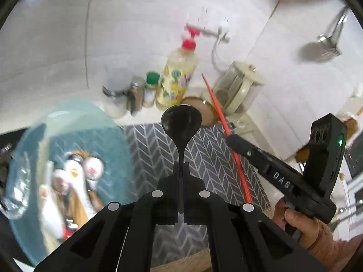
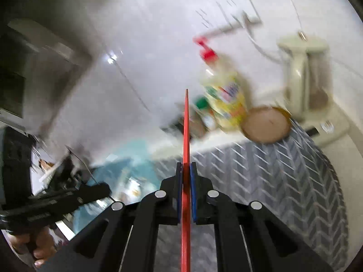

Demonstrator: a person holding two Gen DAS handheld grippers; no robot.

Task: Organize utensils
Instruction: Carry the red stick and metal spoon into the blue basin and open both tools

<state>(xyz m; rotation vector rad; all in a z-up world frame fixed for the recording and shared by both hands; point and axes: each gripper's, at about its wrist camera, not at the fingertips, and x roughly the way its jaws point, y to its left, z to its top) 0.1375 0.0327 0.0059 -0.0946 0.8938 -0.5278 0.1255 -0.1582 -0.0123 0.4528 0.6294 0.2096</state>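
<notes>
Left wrist view: left gripper (image 1: 180, 170) clamped tight on the neck of a dark spoon (image 1: 181, 119), bowl end forward and just beyond the fingertips. Gripped low on the handle, likely so the bowl stays clear for setting down. Below and to its left, a teal bowl (image 1: 109, 122) holding more utensils, blurred. Ahead, past a grey chevron mat (image 1: 208, 154), a yellow bottle (image 1: 178, 77) and small jars at the wall. To the right, the right gripper (image 1: 231, 139) carries a red chopstick (image 1: 223, 124).

Right wrist view: right gripper (image 2: 186, 170) pinched on the red chopstick (image 2: 186, 124) at mid-length, so the stick runs straight out ahead, balanced. A round wooden coaster (image 2: 265, 124) lies ahead to the right on the chevron mat (image 2: 283, 170); the left gripper (image 2: 95, 191) is at lower left. Heavy blur.
</notes>
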